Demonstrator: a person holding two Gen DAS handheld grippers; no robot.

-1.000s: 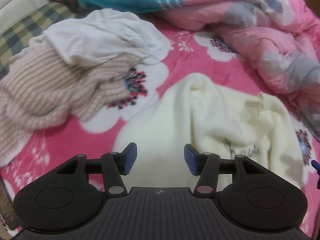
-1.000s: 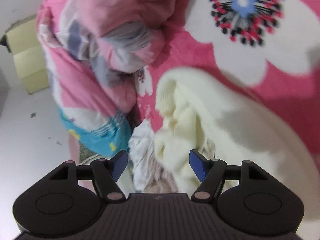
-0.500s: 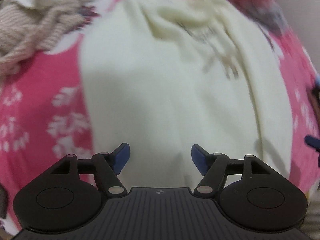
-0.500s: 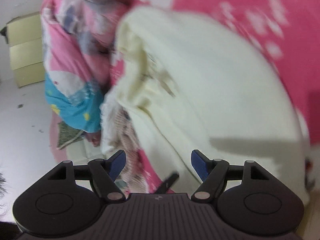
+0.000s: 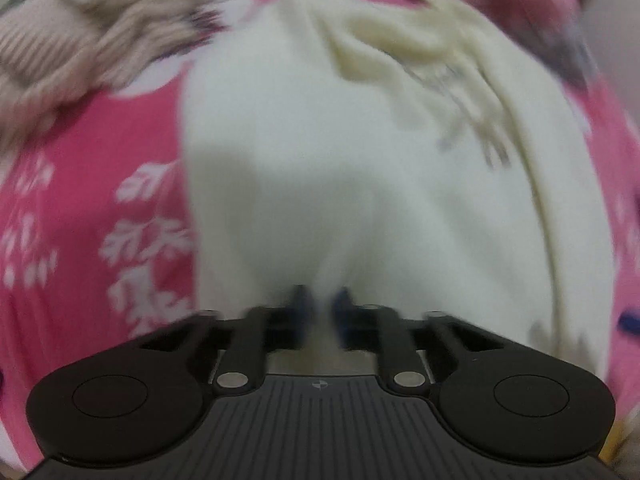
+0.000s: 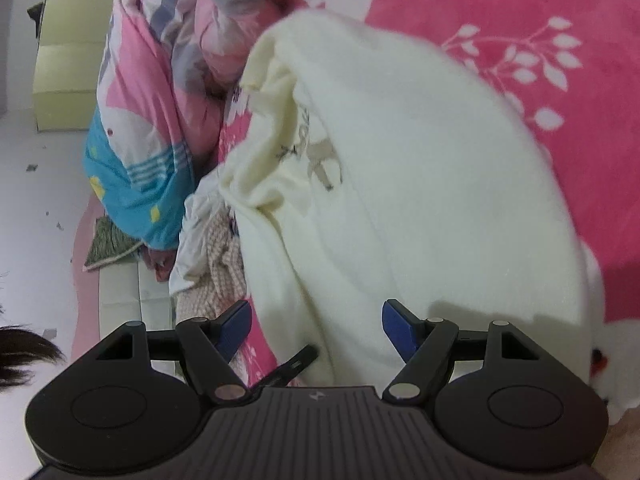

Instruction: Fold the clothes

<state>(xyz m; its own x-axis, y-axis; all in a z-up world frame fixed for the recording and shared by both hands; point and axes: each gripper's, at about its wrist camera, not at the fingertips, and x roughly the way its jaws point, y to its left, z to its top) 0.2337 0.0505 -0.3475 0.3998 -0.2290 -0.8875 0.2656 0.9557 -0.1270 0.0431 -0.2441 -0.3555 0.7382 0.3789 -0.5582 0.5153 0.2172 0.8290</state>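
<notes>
The sweater [image 6: 420, 184] is spread on the bed [image 6: 540, 20], with the quilt [image 6: 160, 80] heaped beyond its far end and a pile of other clothes [image 5: 80, 40] laid at its left side.

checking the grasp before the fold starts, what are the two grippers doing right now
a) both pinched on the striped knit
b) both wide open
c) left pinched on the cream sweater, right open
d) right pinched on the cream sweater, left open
c: the left gripper has its fingers drawn nearly together on the cream sweater hem, while the right gripper has its fingers spread apart over the cloth.
</notes>
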